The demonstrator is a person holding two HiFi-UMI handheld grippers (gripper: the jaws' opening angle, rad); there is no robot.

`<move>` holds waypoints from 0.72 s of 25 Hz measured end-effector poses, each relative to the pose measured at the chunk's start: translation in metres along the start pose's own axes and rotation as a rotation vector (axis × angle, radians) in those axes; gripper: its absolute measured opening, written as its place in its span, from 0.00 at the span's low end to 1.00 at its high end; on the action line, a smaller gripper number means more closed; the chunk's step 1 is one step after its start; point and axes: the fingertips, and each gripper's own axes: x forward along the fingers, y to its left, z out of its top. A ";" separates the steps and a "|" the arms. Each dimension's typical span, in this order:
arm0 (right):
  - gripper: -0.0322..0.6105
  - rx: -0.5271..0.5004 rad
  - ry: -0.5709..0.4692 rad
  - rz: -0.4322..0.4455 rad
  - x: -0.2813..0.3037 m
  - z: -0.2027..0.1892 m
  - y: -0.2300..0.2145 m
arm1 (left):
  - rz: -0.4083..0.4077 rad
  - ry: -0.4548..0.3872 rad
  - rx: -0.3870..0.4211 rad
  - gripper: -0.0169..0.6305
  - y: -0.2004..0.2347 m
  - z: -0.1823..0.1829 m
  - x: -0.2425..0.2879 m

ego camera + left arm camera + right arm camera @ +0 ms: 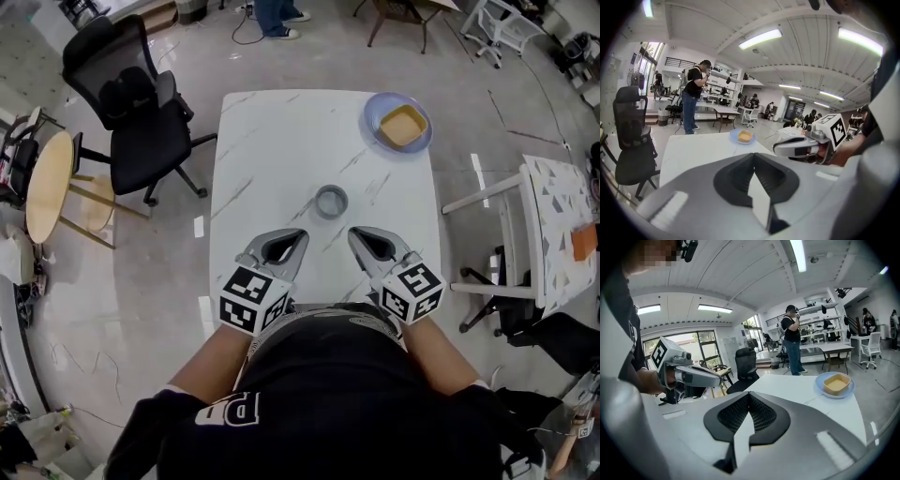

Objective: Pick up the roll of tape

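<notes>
Head view: left tongs (292, 238) and right tongs (360, 236) both pinched together, empty, over the white surface's (272, 141) near edge. Just ahead, between the 2, roll of tape (331, 201) lying flat, hole up; right marginally nearer.

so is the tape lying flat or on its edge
Lying flat: the head view shows the roll of tape as a ring, hole facing up.
</notes>
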 end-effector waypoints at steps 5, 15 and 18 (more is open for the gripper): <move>0.05 0.007 -0.011 0.012 -0.003 0.001 -0.004 | 0.006 0.005 -0.020 0.12 -0.003 0.000 0.003; 0.05 0.006 -0.025 0.011 -0.005 0.001 -0.007 | 0.002 0.020 0.005 0.12 -0.011 0.001 0.006; 0.05 -0.004 -0.029 0.015 -0.006 0.003 -0.005 | -0.001 0.020 0.008 0.12 -0.013 0.002 0.007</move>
